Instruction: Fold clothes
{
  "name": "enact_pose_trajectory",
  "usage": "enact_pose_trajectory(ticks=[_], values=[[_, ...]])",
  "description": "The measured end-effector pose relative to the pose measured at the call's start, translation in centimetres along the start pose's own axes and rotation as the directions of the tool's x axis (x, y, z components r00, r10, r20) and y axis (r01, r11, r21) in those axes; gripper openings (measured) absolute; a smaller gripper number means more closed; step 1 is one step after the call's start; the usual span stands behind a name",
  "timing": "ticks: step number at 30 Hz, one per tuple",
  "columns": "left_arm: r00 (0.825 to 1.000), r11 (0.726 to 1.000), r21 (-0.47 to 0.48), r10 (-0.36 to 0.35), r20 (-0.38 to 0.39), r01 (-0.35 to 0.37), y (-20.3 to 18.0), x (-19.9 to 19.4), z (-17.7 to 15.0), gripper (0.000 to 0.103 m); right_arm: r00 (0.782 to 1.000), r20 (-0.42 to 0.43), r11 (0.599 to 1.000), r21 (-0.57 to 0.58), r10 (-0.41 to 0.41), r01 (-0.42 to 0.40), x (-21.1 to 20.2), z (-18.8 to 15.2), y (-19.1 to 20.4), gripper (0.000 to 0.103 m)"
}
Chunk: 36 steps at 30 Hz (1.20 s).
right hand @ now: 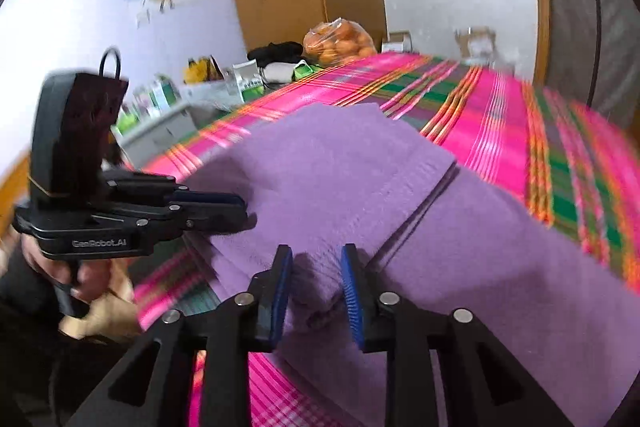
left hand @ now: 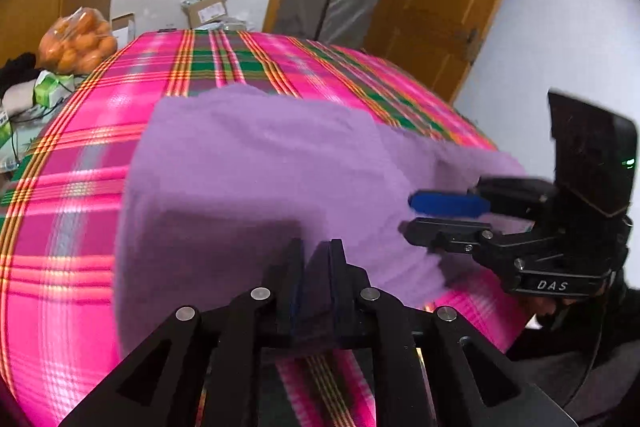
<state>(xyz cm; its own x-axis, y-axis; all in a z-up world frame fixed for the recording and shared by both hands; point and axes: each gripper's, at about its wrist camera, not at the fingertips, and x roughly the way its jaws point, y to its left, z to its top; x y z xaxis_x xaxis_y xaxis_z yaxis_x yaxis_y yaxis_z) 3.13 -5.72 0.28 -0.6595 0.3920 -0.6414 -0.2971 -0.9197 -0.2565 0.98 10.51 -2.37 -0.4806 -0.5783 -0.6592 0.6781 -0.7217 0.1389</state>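
A purple cloth (left hand: 260, 167) (right hand: 340, 167) lies folded in layers on a surface covered with a pink plaid sheet (left hand: 80, 207) (right hand: 500, 131). My left gripper (left hand: 316, 259) (right hand: 242, 209) is shut on the cloth's near edge, with fabric pinched between its fingers. My right gripper (right hand: 318, 267) (left hand: 408, 215) is open. Its blue pads (right hand: 354, 291) stand on either side of a raised fold at the cloth's edge without pressing it. The two grippers are close together along the same side of the cloth. A hand (right hand: 92, 279) holds the left gripper's handle.
A bag of oranges (left hand: 78, 43) (right hand: 340, 43), green cartons (left hand: 50, 89) and dark clothing (right hand: 276, 53) sit beyond the far left edge of the sheet. Cardboard boxes (left hand: 206, 9) stand at the back. A wooden door (left hand: 440, 7) is on the right.
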Motion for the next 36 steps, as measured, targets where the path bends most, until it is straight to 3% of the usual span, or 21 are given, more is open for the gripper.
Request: enact_pose_trajectory(ticks=[2,7,10,14,18,20,24,28,30,33,36], values=[[0.999,0.998,0.046,0.035,0.036,-0.037,-0.6,-0.2,-0.7,0.014,1.0,0.002,1.0,0.014,0.004,-0.004,-0.2,-0.1,-0.2,0.045],[0.991,0.986,0.126,0.094,0.098,-0.106,-1.6,-0.3,-1.8,0.015,1.0,0.007,0.999,0.049,0.015,-0.016,-0.6,-0.2,-0.6,0.048],[0.992,0.986,0.132,0.091,0.087,-0.102,-1.5,-0.3,-1.7,0.015,1.0,0.01,0.997,0.07,0.022,-0.022,-0.9,-0.3,-0.9,0.047],[0.996,0.99,0.115,0.077,0.035,-0.08,-0.7,-0.6,-0.1,0.016,0.999,0.015,0.995,0.098,0.03,-0.031,-1.2,-0.4,-1.2,0.039],[0.988,0.983,0.129,0.119,0.101,-0.131,-0.6,-1.6,2.6,0.016,0.995,0.096,0.993,0.117,0.0,-0.011,-3.3,0.1,-2.6,0.031],[0.985,0.981,0.122,0.137,0.109,-0.149,-0.5,-1.2,4.4,0.023,0.993,0.115,0.99,0.14,-0.014,-0.002,-3.8,0.3,-3.5,0.03],[0.981,0.975,0.119,0.18,0.079,-0.188,-0.3,1.5,7.7,0.025,0.993,0.109,0.981,0.195,-0.039,0.018,-4.0,0.1,-5.4,0.03],[0.982,0.976,0.113,0.19,-0.018,-0.187,0.2,5.8,9.6,0.025,0.995,0.09,0.969,0.247,-0.041,0.018,-3.6,-0.3,-7.0,0.03],[0.974,0.975,0.102,0.207,-0.094,-0.197,0.6,7.7,9.3,0.025,0.996,0.081,0.961,0.276,-0.032,0.008,-3.5,-0.4,-7.7,0.03],[0.978,0.976,0.121,0.194,-0.077,-0.184,0.4,7.3,8.6,0.025,0.999,0.048,0.943,0.331,-0.005,-0.011,-2.9,-1.0,-8.9,0.03],[0.989,0.986,0.081,0.146,-0.036,-0.143,0.8,5.1,8.2,0.025,1.0,0.017,0.927,0.374,0.022,-0.027,-2.0,-1.6,-9.6,0.03]])
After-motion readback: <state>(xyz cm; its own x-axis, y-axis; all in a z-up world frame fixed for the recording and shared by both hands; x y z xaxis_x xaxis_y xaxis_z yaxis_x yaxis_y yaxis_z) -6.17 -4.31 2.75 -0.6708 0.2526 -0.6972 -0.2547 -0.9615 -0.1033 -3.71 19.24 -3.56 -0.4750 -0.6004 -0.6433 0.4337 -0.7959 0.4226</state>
